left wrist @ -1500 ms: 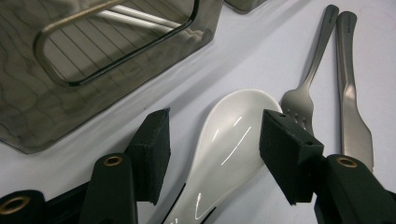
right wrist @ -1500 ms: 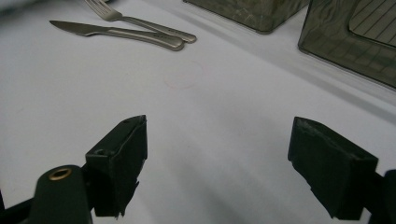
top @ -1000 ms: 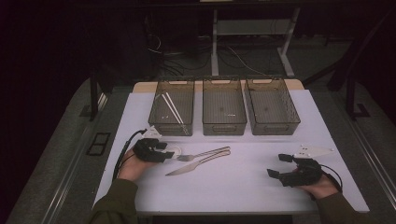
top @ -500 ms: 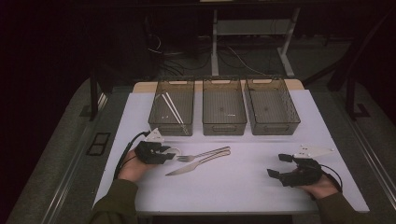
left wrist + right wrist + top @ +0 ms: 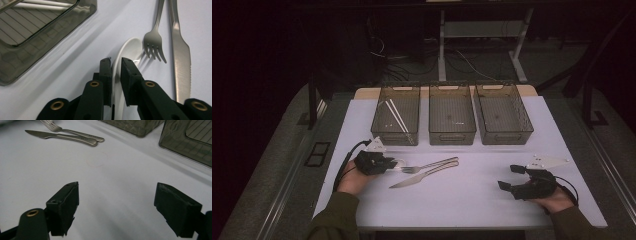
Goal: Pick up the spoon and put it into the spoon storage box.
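A white spoon (image 5: 130,48) lies on the white tabletop, its bowl pointing away in the left gripper view. My left gripper (image 5: 115,60) has just been closing its jaws, and the pads now pinch the spoon's handle. In the high view the left gripper (image 5: 389,164) sits at the left of the table. A metal fork (image 5: 153,42) and a metal knife (image 5: 181,57) lie just beyond the spoon. The fork (image 5: 427,166) and knife (image 5: 422,176) lie side by side mid-table. My right gripper (image 5: 509,177) rests open at the front right, and its jaws (image 5: 117,188) hold nothing.
Three smoked plastic bins stand in a row at the back: left bin (image 5: 396,136) with white sticks (image 5: 394,112) inside, middle bin (image 5: 452,136), right bin (image 5: 504,137). The left bin's corner (image 5: 37,37) is near my left gripper. White tabletop (image 5: 472,200) spreads between the hands.
The left gripper's jaws have narrowed onto the white spoon's handle. Both hands have stayed in place, and the fork and knife have not moved.
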Available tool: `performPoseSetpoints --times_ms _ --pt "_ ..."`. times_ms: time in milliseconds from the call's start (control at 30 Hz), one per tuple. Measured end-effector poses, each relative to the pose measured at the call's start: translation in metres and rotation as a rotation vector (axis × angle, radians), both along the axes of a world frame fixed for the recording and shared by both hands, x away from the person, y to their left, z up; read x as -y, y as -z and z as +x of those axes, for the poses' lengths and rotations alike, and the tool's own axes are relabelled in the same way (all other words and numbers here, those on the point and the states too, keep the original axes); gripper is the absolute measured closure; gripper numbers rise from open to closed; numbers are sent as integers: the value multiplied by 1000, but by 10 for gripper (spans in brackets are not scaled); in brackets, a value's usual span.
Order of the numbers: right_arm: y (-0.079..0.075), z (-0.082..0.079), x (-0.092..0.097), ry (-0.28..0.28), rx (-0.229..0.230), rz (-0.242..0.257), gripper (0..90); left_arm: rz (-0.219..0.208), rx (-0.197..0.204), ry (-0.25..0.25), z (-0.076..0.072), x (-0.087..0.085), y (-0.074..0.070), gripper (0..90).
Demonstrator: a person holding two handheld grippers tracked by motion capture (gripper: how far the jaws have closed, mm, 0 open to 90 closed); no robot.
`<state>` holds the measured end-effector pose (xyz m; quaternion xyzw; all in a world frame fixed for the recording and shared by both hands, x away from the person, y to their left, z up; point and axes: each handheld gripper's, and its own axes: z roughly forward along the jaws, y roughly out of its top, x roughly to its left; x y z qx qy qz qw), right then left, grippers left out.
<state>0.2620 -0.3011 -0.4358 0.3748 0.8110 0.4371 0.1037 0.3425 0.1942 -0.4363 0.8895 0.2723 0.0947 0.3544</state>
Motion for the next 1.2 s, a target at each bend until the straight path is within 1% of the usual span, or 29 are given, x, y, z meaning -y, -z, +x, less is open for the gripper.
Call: performPoseSetpoints --times_ms 200,300,400,600,733,833,900,933,967,1100,1200 --pt "0 0 0 -4 2 -4 198 -12 -2 4 0 -1 -2 828" --pt "0 0 -1 -5 4 -6 198 -6 0 2 -1 -1 -2 832" --pt "0 0 -1 -5 7 -6 198 3 13 -6 -1 0 -3 834" --pt "0 0 -1 -5 7 -6 198 16 26 -23 -1 -1 -4 834" --pt "0 0 -3 -14 19 -7 193 1 28 -40 -1 -3 -5 834" --pt "0 -1 -6 -18 25 4 158 -2 34 -45 -1 -5 -7 834" --pt "0 -1 -8 -17 23 9 137 -6 40 -45 -2 -6 -9 834" --pt "1 -1 -9 -15 22 8 124 -16 38 -53 -2 -6 -9 834" --pt "1 -1 -10 -14 19 9 116 -13 41 -51 -2 -7 -11 835" --pt "1 0 -12 -16 23 14 115 -24 45 -55 -3 -7 -13 835" --pt "2 0 -12 -18 23 14 115 -32 49 -47 -4 -7 -16 835"
